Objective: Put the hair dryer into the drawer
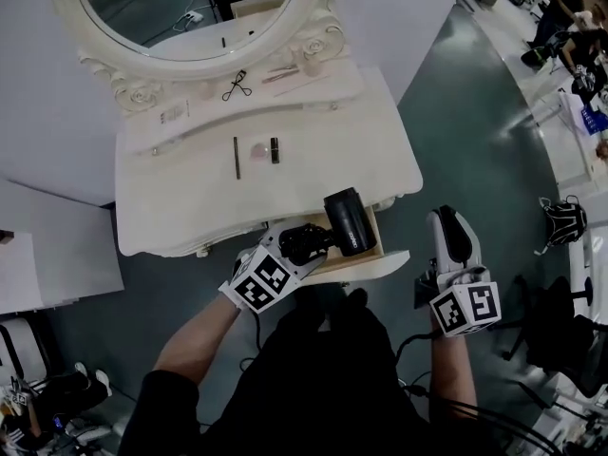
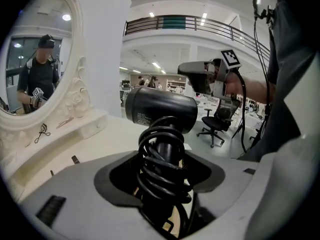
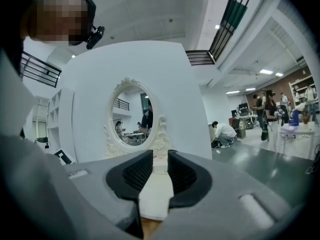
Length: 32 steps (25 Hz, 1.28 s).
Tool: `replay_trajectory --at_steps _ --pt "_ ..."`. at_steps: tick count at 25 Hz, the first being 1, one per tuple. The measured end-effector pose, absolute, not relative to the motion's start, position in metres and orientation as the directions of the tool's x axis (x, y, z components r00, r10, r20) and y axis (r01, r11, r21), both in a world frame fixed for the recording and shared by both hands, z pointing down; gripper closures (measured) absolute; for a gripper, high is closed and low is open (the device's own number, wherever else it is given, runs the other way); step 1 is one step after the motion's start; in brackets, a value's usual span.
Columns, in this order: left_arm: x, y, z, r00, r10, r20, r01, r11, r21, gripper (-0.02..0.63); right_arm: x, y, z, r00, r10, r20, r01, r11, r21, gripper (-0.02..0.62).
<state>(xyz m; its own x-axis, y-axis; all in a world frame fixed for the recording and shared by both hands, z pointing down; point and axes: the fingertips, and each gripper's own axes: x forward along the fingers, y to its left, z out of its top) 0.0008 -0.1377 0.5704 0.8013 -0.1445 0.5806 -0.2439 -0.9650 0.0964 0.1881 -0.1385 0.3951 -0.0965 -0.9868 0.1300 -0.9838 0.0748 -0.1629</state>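
Note:
The black hair dryer point(image 1: 347, 221) hangs barrel-up over the open drawer point(image 1: 372, 266) at the front right of the white vanity table point(image 1: 180, 202). My left gripper point(image 1: 304, 243) is shut on its handle, which has the black cord wound round it. In the left gripper view the dryer point(image 2: 160, 109) rises from between the jaws of my left gripper point(image 2: 162, 184). My right gripper point(image 1: 453, 226) is to the right of the drawer, off the table, open and holding nothing. In the right gripper view, only a pale edge shows through the gap of my right gripper point(image 3: 153, 171).
An oval mirror point(image 1: 190, 12) in a carved white frame stands at the back of the vanity. An eyelash curler point(image 1: 237, 85), a dark stick point(image 1: 237, 157) and a lipstick point(image 1: 275, 149) lie on top. A black office chair point(image 1: 565, 221) stands at the right.

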Motion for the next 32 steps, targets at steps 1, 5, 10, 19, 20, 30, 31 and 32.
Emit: replay_trajectory --at_steps 1,5,10,19,20,30,31,32 --pt "0.002 -0.139 0.575 0.798 -0.141 0.586 -0.242 -0.965 0.098 0.345 0.189 -0.143 0.399 -0.101 -0.986 0.134 -0.983 0.078 -0.167 0.503" --pt "0.013 -0.140 0.594 0.777 -0.131 0.616 -0.242 -0.965 0.101 0.345 0.196 -0.159 0.412 -0.138 -0.979 0.150 -0.976 0.109 -0.188 0.506" --pt "0.026 -0.137 0.615 0.742 -0.114 0.660 -0.242 -0.965 0.106 0.344 0.207 -0.176 0.420 -0.199 -0.967 0.160 -0.964 0.163 -0.212 0.508" --pt "0.051 -0.119 0.660 0.695 -0.040 0.718 -0.177 -0.977 0.117 0.345 0.233 -0.183 0.439 -0.227 -0.954 0.198 -0.954 0.177 -0.243 0.512" --pt "0.053 -0.117 0.667 0.689 -0.030 0.724 -0.170 -0.978 0.121 0.344 0.236 -0.182 0.441 -0.225 -0.953 0.203 -0.954 0.174 -0.243 0.512" --pt "0.056 -0.109 0.741 0.594 0.055 0.802 -0.109 -0.983 0.149 0.344 0.257 -0.178 0.460 -0.200 -0.949 0.245 -0.959 0.139 -0.245 0.517" --pt "0.056 -0.109 0.748 0.586 0.063 0.808 -0.109 -0.982 0.156 0.345 0.257 -0.179 0.461 -0.200 -0.948 0.248 -0.959 0.138 -0.246 0.517" --pt "0.056 -0.109 0.755 0.579 0.071 0.812 -0.110 -0.980 0.163 0.344 0.257 -0.179 0.463 -0.200 -0.947 0.251 -0.959 0.137 -0.246 0.517"
